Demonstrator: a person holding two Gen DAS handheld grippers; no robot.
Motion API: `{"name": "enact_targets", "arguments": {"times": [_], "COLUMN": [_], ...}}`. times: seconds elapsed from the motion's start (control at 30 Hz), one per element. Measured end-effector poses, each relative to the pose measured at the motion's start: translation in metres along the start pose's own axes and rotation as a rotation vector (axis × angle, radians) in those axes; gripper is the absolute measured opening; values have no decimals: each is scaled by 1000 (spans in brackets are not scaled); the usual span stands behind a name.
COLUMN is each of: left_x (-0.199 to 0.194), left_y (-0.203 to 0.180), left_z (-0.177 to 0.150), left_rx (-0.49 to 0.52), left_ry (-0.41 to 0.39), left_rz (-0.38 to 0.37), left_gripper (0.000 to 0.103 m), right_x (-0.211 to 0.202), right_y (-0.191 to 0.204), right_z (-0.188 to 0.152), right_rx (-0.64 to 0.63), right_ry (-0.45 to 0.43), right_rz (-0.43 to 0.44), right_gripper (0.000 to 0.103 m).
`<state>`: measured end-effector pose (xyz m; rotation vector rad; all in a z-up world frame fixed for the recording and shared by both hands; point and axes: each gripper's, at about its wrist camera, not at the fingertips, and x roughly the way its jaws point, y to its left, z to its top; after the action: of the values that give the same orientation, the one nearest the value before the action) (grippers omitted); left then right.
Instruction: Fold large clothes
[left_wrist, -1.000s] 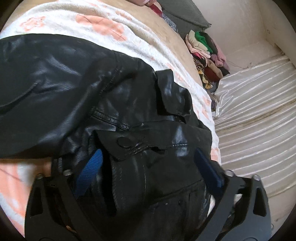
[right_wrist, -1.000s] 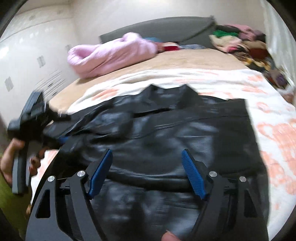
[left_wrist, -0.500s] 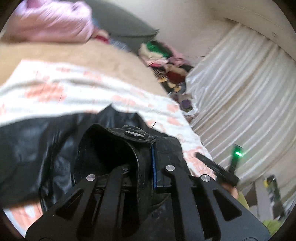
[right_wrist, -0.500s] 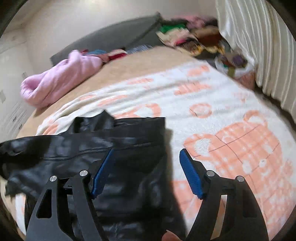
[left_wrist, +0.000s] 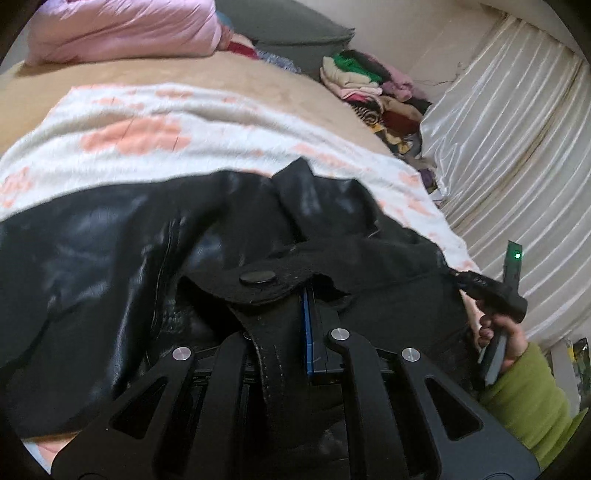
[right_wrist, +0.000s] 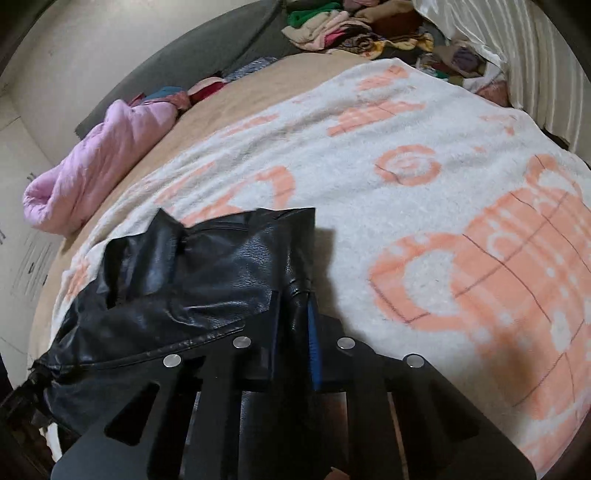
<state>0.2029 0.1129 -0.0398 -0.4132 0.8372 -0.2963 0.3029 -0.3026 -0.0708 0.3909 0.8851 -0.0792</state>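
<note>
White fleece blanket (right_wrist: 369, 155) with peach prints covers the bed under me, and a tan sheet (left_wrist: 166, 70) shows beyond it toward a grey headboard (right_wrist: 184, 62). At the head end lie a pink quilt (left_wrist: 118, 26) and a heap of mixed clothes (left_wrist: 369, 88); pale pleated curtains (left_wrist: 517, 129) hang along the side.

My black leather jacket (left_wrist: 129, 240) lies crumpled on the blanket, at its near edge, right in front of both my tongs. My left tongs (left_wrist: 291, 317) are clamped tight on a strap-like fold of it, just below a tab with a round black snap (left_wrist: 258, 277); the leather runs down between the pads and over the tongs' frame, and only the edge of one blue pad (left_wrist: 307, 325) shows. Most of the jacket spreads away to the left and beyond those tongs.

In the right wrist view, my right tongs (right_wrist: 295, 317) are closing on the jacket's right-hand edge (right_wrist: 299, 258). A rolled seam of leather sits between the pads and is already pinched, and bare blanket begins just to the right. From the left wrist view I also see those right tongs (left_wrist: 487, 288) off to the right at the jacket's far corner, held by my hand (left_wrist: 498, 332) in a green sleeve (left_wrist: 528, 398).
</note>
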Motion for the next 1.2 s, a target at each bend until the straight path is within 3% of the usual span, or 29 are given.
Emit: {"name": "enact_targets", "arguments": {"times": [0.2,0.23,0.33,0.37,0.43,0.63,0.77,0.9,1.17,1.2], "left_x": [16,15,1,-5,-16,-49,-65,-65,-87,-84], "left_y": [18,19,13,11,7,-23,-37,-48,-66,-70], "left_z": [-10,-10,-8,-8,-6,-6,-4,-9,-15,-15], "left_rx": [-41,-41,-21,-14,-10,75,103,122,153,171], "left_ry": [49,51,36,37,27,-49,-82,-73,-179,-156], "left_rz": [25,29,43,48,63,156,167,169,219,211], "left_gripper": [3,5,11,12,16,27,29,39,40,47], "right_x": [3,-4,-31,-40,-55,-81,-90,-90,-80,-79], "right_y": [4,4,15,20,33,75,95,112,112,111], "right_z": [-1,0,0,-1,-6,-29,-43,-58,-75,-76], "right_rx": [-39,-34,-84,-109,-156,-303,-363,-411,-426,-419], "right_ry": [6,-6,-69,-84,-94,-93,-99,-81,-42,-37], "right_rz": [-37,-39,-34,-34,-2,49,73,83,58,56], "right_gripper": [19,28,35,43,51,56,63,67,67,67]}}
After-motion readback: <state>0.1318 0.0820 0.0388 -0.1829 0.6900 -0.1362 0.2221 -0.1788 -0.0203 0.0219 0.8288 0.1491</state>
